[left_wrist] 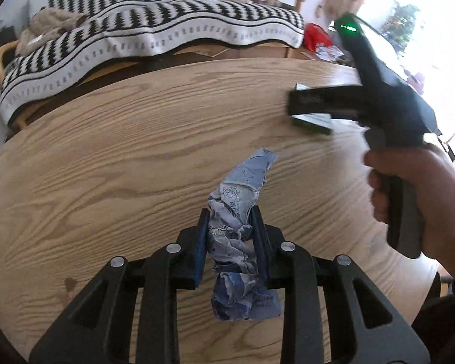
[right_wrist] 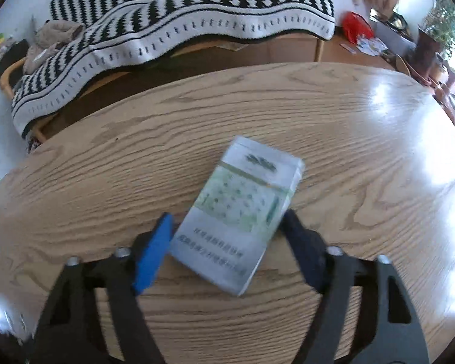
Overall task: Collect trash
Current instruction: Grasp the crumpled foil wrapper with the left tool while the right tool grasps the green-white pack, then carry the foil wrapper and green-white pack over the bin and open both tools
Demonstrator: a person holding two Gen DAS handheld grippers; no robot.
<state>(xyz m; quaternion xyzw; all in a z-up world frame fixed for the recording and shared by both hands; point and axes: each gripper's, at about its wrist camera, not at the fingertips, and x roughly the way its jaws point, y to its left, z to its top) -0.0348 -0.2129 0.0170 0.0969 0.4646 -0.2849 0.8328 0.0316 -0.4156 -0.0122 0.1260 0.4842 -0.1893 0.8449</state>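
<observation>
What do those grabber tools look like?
Each hand-held gripper is matte black plastic: forked linkage arms joined by silver rivets, ending in two flat pads, one blue. The right one has a pistol-style handle and a small green light.

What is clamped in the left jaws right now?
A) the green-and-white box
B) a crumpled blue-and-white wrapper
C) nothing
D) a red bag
B: in the left wrist view the left gripper has its jaws pressed on the crumpled blue-and-white wrapper, lifted over the wooden table.
</observation>
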